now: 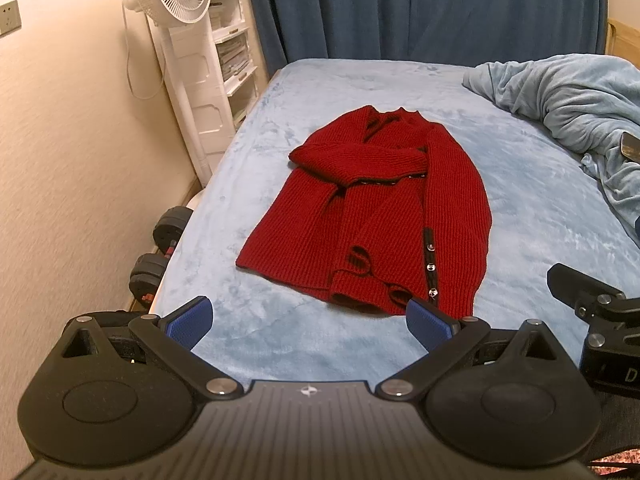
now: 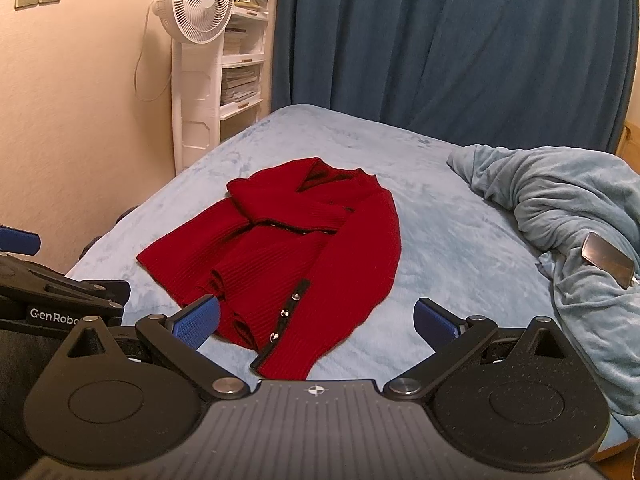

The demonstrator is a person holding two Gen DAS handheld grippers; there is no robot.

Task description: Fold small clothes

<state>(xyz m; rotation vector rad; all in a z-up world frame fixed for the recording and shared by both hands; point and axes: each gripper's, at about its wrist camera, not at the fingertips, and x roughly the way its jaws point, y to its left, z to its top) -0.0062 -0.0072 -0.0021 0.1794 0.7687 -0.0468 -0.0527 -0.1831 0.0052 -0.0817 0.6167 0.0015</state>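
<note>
A red knitted cardigan (image 1: pixel 368 208) lies flat on a bed (image 1: pixel 540 184) covered in pale blue plush fabric. Both sleeves are already folded in: one crosses the chest, the other runs down the right side beside a dark button strip with three shiny buttons. The collar points toward the far end of the bed, where a dark blue curtain (image 1: pixel 420 8) hangs; the hem points back toward the person holding the tools. The cardigan's long axis therefore runs straight away from the tongs, hem nearest.

The left tongs (image 1: pixel 308 322) are spread wide and hold nothing. They hover above the bed just short of the hem, and their right blue pad sits in front of the hem corner near the lowest button. The right tongs (image 2: pixel 316 318) are also spread wide and empty. In their own view the hem and button strip fall between the two blue pads, so the right tongs look a little closer to the buttoned corner, while the left tongs face the plainer left part of the hem.

Judging by this layout, the likely next fold carries the hem away toward the collar, with each pair of tongs taking the hem corner on its own side.

A rumpled blue blanket (image 2: pixel 560 208) lies heaped well to the right with a phone (image 2: pixel 608 260) resting on it. A white standing fan (image 2: pixel 196 4) is by the wall to the left.
</note>
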